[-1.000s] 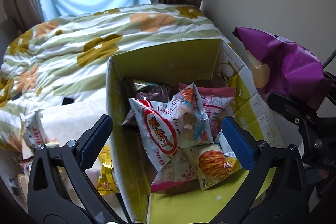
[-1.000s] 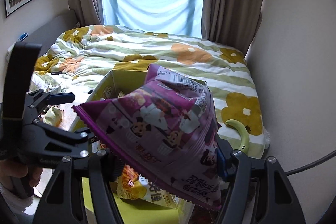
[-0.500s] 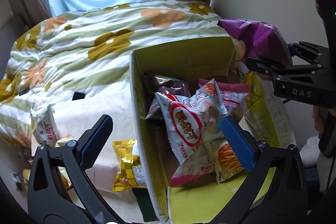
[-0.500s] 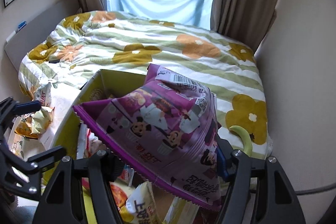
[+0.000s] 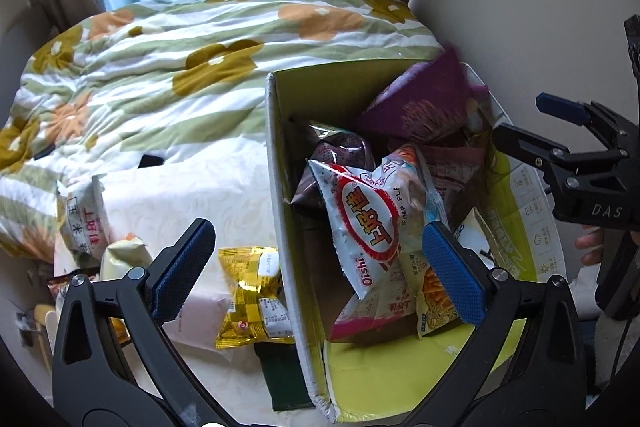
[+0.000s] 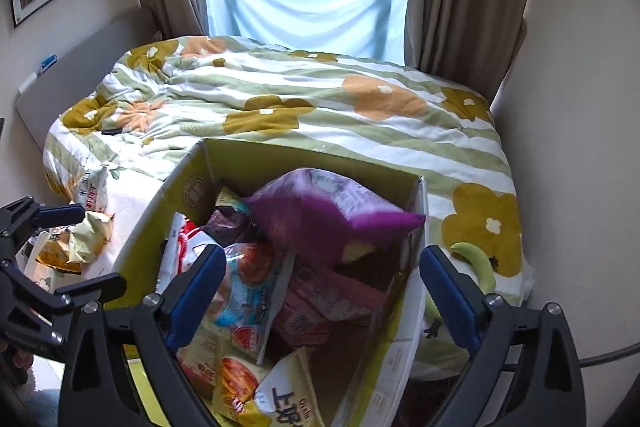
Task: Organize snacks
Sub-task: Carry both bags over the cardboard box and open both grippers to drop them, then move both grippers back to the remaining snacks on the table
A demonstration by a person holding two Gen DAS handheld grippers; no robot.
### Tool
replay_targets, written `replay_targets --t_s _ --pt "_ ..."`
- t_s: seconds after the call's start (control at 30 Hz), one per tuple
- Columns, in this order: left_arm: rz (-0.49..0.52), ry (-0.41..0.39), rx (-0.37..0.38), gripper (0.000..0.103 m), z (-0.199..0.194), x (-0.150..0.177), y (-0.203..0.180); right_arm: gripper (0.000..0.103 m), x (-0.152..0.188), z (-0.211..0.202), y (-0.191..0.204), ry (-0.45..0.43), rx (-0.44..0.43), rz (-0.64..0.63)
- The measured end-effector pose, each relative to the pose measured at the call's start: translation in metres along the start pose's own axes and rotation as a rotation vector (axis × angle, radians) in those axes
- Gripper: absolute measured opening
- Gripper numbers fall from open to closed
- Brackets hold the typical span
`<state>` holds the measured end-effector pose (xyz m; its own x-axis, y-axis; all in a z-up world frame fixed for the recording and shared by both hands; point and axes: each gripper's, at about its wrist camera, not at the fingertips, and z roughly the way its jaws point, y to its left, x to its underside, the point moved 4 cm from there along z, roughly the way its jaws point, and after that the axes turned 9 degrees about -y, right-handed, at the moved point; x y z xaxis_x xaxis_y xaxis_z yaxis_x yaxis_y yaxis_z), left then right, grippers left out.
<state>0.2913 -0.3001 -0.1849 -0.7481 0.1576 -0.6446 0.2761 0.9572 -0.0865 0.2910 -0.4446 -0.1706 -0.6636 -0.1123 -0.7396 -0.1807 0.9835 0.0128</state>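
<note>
A blurred purple foil snack bag, seemingly mid-fall, tops packets in the yellow-lined cardboard box; the left hand-held gripper hovers, jaws wide.

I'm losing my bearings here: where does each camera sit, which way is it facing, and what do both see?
Left wrist: on the left gripper, angled down at the box's left wall and loose packets outside; the right gripper and fingers show at right.
Right wrist: on the right gripper, jaws opening and empty, looking down into the box toward bed and window; the left gripper shows at left.
Shared: box, purple bag, bed.
</note>
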Motion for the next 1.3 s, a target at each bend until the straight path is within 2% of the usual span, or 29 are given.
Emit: replay_targets --t_s 0.3,0.6,0.8,1.0,1.2,1.3 --pt "0.011 -0.064 -0.018 0.102 -0.037 -0.001 -0.007 0.096 -0.002 -0.042 0.009 -0.054 -0.002 0.021" --pt "-0.023 -0.150 -0.089 0.102 -0.104 0.012 0.006 0.097 -0.011 -0.090 0.043 -0.132 -0.099 0.000" --pt "-0.077 -0.170 -0.178 0.103 -0.147 0.040 0.043 0.097 -0.006 -0.105 0.076 -0.172 -0.140 -0.014" --pt "-0.148 -0.179 -0.229 0.103 -0.171 0.068 0.089 0.097 0.006 -0.113 0.108 -0.172 -0.176 0.029" --pt "-0.204 -0.158 -0.213 0.103 -0.180 0.091 0.151 0.097 0.011 -0.111 0.146 -0.178 -0.156 0.068" --pt "-0.213 -0.136 -0.201 0.103 -0.183 0.101 0.183 0.097 0.014 -0.108 0.171 -0.167 -0.143 0.128"
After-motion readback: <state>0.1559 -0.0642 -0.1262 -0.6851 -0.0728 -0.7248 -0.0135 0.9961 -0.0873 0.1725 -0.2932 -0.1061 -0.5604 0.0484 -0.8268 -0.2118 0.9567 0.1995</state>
